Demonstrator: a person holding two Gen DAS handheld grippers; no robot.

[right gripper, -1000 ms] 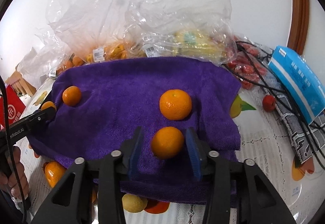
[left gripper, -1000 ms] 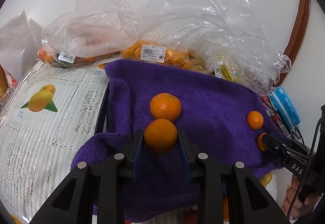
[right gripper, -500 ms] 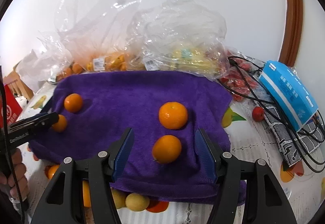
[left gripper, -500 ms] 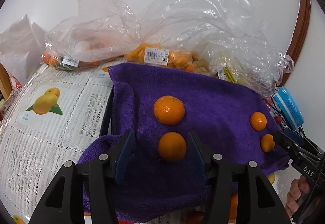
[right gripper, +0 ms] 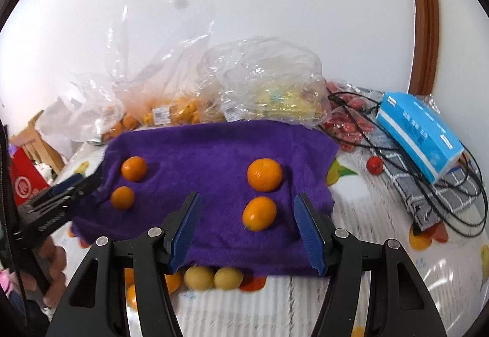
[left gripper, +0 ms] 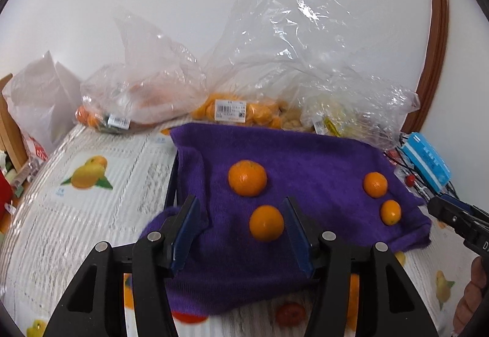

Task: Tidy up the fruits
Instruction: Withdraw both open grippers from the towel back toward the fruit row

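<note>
Now both claws stand open, jaws just parted: an orange [left gripper: 266, 223] lies free on the purple towel [left gripper: 321, 159] before the left claw [left gripper: 241, 233], another orange [right gripper: 259, 213] before the right claw [right gripper: 249, 230], near the towel's front edge.

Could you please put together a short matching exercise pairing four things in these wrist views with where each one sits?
Things
1. four oranges
2. two yellow fruits
3. blue box
4. small red fruit

Places
A. at the near edge of the purple towel, partly under it
B. on the tablecloth, between the towel and the checked cloth
C. on top of the purple towel, in two pairs
D. resting on the checked cloth and black cables

Pairs: 1-C, 2-A, 3-D, 4-B
</note>
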